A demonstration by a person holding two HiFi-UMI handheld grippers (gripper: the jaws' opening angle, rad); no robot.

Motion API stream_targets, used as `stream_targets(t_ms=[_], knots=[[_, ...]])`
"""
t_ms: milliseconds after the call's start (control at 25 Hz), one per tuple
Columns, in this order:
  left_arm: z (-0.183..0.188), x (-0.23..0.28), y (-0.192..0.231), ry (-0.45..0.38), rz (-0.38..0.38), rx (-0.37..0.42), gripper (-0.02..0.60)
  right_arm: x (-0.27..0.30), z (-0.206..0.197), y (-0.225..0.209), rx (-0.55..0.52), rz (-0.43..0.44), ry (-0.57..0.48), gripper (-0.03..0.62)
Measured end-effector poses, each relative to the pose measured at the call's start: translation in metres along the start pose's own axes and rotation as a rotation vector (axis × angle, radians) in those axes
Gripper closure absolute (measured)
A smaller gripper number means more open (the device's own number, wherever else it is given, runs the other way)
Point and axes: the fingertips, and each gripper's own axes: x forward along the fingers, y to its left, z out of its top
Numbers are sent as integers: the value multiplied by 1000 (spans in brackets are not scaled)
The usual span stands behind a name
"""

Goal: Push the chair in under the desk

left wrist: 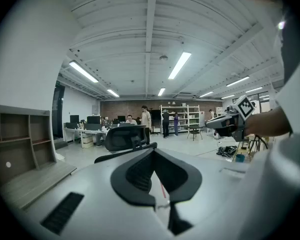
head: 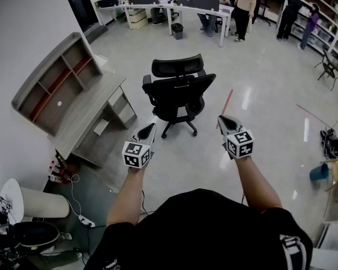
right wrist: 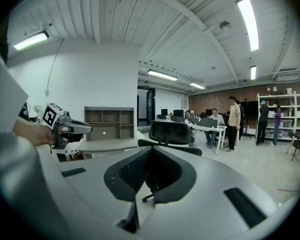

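Both pairs of jaws are pressed together with nothing between them, the left gripper (head: 149,129) and the right gripper (head: 225,121) held side by side above the floor and tipped slightly downward. Ahead of them and well apart stands the black office chair (head: 179,94), roughly between the lines of the two grippers. It stands on open floor, clear of the grey desk (head: 84,114), which stands by the wall to the left.
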Motion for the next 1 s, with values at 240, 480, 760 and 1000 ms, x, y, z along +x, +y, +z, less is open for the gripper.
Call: stream_targets(t_ms=[240,480,760,1000], knots=[[-2,-4,1,2,-10,-6,571,0,2,2,-8,-11,3,594],[-4,-12,7,3,-20,-6,571,3,3,9,4,-28,-9,594],[3,-15,21,-14,-20,-7,571,8,17,12,6,-42,-33,597],[4,-5,29,-10,-24,-9,571,22,19,3,8,-50,-31,597]])
